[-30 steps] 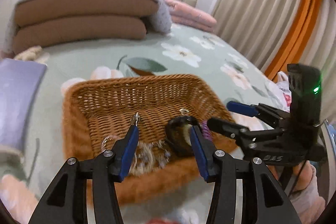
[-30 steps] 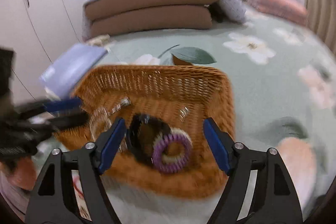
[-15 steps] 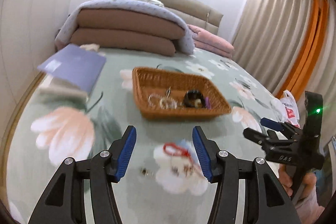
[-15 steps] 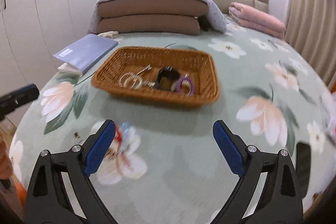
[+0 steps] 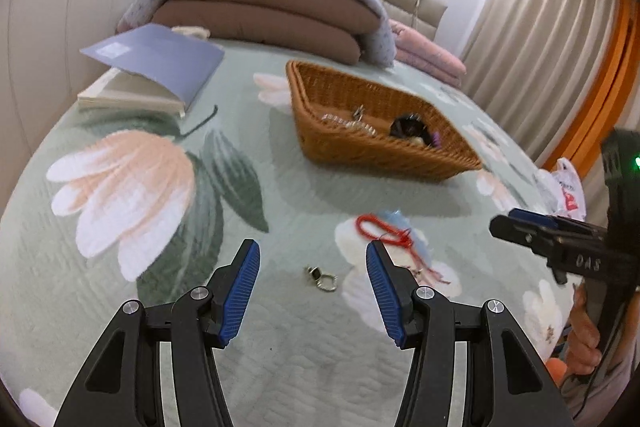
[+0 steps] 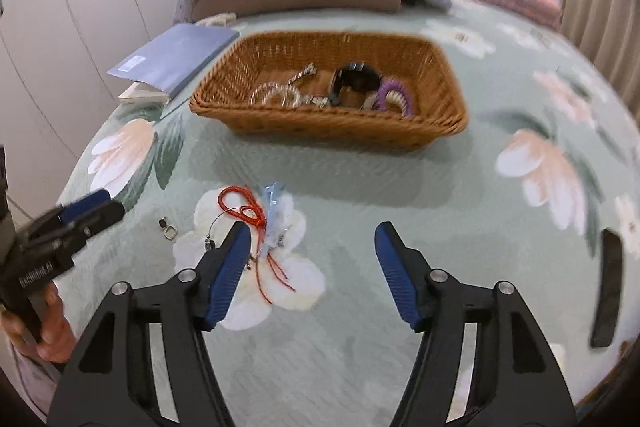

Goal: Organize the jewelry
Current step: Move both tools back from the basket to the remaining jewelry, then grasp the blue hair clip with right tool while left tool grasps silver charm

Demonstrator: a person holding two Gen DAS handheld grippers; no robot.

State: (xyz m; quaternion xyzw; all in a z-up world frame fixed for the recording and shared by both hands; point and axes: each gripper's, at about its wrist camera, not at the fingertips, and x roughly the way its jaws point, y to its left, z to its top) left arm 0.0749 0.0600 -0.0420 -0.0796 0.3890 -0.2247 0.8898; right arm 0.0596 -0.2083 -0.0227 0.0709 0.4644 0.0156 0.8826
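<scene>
A wicker basket (image 5: 360, 153) (image 6: 320, 125) stands on the bed and holds silver bracelets (image 6: 280, 93), a black band (image 6: 356, 79) and a purple hair tie (image 6: 394, 95). In front of it lie a red cord (image 5: 378, 229) (image 6: 240, 205), a pale blue piece (image 6: 273, 201) and a small metal clasp (image 5: 323, 277) (image 6: 168, 227). My left gripper (image 5: 313, 255) hangs open above the clasp, holding nothing. My right gripper (image 6: 313, 235) is over the bedspread with its jaws closing and nothing between them. The cord's tail runs past its left finger (image 6: 232, 259).
A blue folder on a book (image 5: 160, 61) (image 6: 176, 53) lies at the bed's left. Folded quilts (image 5: 268, 3) and pink bedding (image 5: 428, 53) are stacked behind the basket. A black flat object (image 6: 608, 287) lies at the right edge. A plastic bag (image 5: 566, 183) sits by the curtain.
Both grippers have drawn back from over the basket to the near part of the bed, above the loose pieces. The right jaws spread wider, then narrowed.
</scene>
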